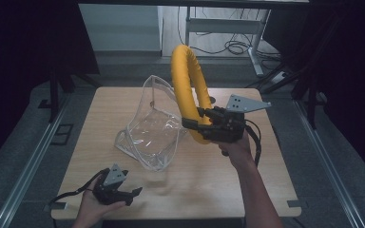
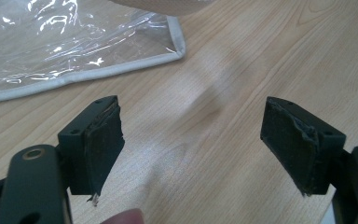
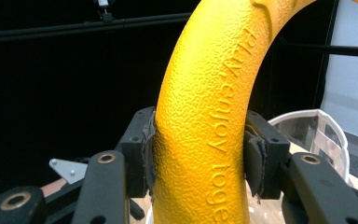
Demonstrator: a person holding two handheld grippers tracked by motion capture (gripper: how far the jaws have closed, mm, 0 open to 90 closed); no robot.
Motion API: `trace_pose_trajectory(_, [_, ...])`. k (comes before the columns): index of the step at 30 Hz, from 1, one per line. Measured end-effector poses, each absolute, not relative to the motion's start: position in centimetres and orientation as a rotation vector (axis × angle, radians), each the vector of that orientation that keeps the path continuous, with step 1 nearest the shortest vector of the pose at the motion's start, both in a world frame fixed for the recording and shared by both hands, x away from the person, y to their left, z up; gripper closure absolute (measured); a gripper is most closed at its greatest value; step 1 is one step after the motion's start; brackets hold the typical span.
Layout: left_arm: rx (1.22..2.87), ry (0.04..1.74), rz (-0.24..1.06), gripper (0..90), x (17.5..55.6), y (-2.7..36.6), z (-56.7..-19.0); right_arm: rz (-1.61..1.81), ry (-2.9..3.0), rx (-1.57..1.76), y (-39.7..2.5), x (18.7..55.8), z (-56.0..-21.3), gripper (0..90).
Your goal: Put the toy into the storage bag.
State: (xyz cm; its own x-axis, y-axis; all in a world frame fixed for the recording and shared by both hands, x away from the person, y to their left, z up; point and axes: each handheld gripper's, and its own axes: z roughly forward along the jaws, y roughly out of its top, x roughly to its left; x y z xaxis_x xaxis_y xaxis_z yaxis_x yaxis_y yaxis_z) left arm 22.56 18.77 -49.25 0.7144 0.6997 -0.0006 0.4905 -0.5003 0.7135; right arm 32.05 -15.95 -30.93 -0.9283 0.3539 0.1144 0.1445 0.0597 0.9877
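- The left tongs (image 1: 132, 194) are held released, nothing between the pads, low at the counter's (image 1: 266, 180) near-left corner.
- The clear bag (image 1: 152, 130) is slumped mid-counter, mouth up.
- The yellow ring (image 1: 186, 90) is clenched at its lower arc by the right tongs (image 1: 195, 124), upright (just right of the bag), nearer that hand.

I am holding the yellow ring (image 1: 186, 90) upright above the table, my right gripper (image 1: 200, 124) clamping its lower arc; its pebbled skin is showing raised lettering (image 3: 223, 126); the clear plastic bag (image 1: 153, 126), edged in pale trim, is standing open just beside it, its flat part lying on the wood
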Motion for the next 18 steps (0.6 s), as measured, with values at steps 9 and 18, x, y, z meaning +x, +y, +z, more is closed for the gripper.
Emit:
trace_pose_trajectory(9, [2.202,0.901,0.38,20.8,22.5,18.8,-49.2,2.022,2.149,0.488,-15.2,31.9,-30.1,51.5])
trace_pose_trajectory(18, [2.202,0.897,0.384,20.8,22.5,18.8,-49.2,2.056,2.125,0.457,-14.0,32.2,-29.5,51.5])
